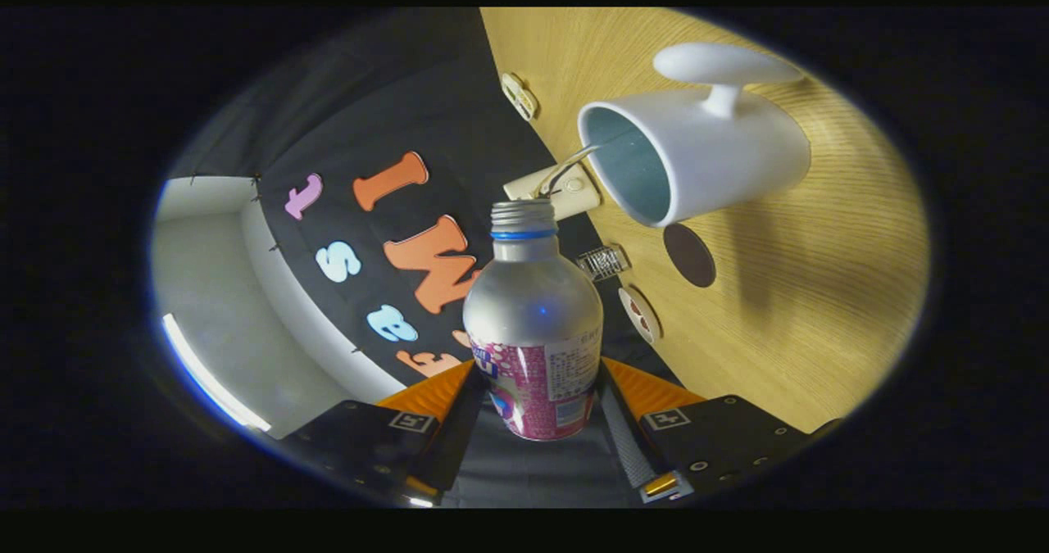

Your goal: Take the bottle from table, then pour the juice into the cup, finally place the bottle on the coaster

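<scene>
Held between the two fingers of the gripper (537, 397): a silver metal bottle with a pink printed label, open threaded neck and blue ring (533, 324), pinched at the labelled lower body, one finger on each side. Tilted strongly, so that the light wooden worktop (819, 291) appears almost upright beyond it. Just ahead of the bottle mouth, near but apart: a white ceramic cup with handle and pale blue inside (697, 160), standing on the worktop. Beside the cup, a small dark round coaster (688, 255), free.

Probably thin metal, stiff but easy to dent; smooth and rather slippery under the pads, and light if half empty. Better to grip on the wide cylindrical body, over the label, not on the rounded shoulder or narrow neck. No cap, so liquid may spill with any quick turn. Cup hard and fragile, easy to knock.
</scene>
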`<state>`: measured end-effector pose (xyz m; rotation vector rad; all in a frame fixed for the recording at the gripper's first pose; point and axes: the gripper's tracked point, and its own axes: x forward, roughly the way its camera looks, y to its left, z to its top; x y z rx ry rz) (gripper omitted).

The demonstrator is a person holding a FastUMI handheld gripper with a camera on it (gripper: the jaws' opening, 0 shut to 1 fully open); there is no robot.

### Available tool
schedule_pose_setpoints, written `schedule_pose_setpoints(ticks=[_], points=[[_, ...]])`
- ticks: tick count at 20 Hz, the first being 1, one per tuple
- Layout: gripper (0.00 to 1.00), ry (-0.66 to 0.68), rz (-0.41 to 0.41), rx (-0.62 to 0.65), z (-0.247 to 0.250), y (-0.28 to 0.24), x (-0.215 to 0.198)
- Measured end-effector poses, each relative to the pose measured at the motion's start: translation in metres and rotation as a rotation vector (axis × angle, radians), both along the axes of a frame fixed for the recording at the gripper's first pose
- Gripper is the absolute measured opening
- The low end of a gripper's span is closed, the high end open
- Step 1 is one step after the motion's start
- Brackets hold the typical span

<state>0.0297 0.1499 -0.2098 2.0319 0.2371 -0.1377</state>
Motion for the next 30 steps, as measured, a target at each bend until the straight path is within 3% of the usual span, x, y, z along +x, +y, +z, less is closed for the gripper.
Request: schedule_pose_setpoints(ticks=[30], points=[[0.77,-0.003,0.013,0.077,0.0,0.012,-0.004]])
